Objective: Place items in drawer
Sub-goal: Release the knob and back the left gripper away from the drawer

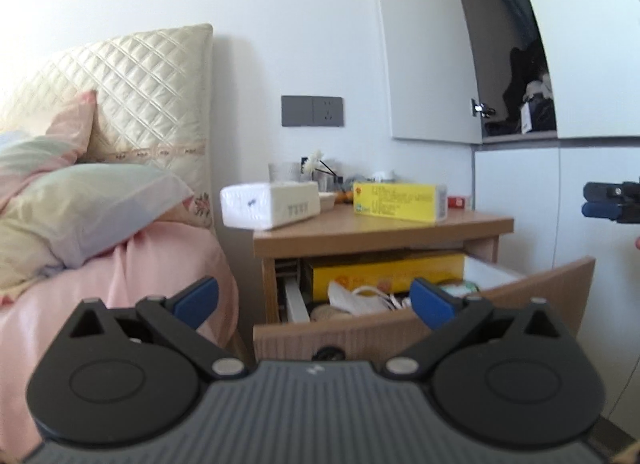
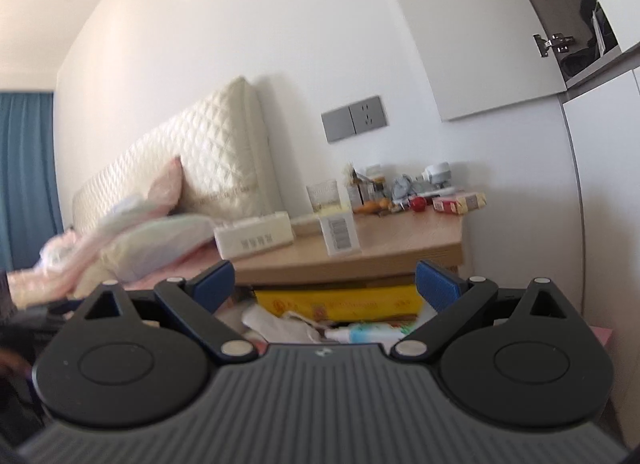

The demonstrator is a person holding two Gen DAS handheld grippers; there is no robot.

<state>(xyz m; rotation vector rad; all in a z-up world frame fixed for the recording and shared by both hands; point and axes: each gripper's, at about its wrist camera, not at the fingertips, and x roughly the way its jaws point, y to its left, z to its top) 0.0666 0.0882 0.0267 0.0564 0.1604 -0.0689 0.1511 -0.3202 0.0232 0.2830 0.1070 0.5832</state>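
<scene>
A wooden nightstand (image 1: 360, 234) stands beside the bed with its drawer (image 1: 460, 316) pulled open. In the drawer lie a long yellow box (image 1: 384, 274), white crumpled items and a small tube (image 2: 360, 334). On top sit a white tissue pack (image 1: 270, 204) and a yellow box (image 1: 400, 202); the yellow box shows end-on in the right wrist view (image 2: 340, 234). My left gripper (image 1: 314, 298) is open and empty, in front of the drawer. My right gripper (image 2: 325, 284) is open and empty, above the drawer; its tips show at the right edge of the left wrist view (image 1: 612, 204).
A bed with pink sheet (image 1: 120, 284) and pillows (image 1: 80, 216) lies left of the nightstand. Small clutter, a glass (image 2: 323, 194) and a red packet (image 2: 456, 203) crowd the back of the top. A white wardrobe (image 1: 560, 204) with an open upper door stands right. A wall socket (image 1: 312, 111) is above.
</scene>
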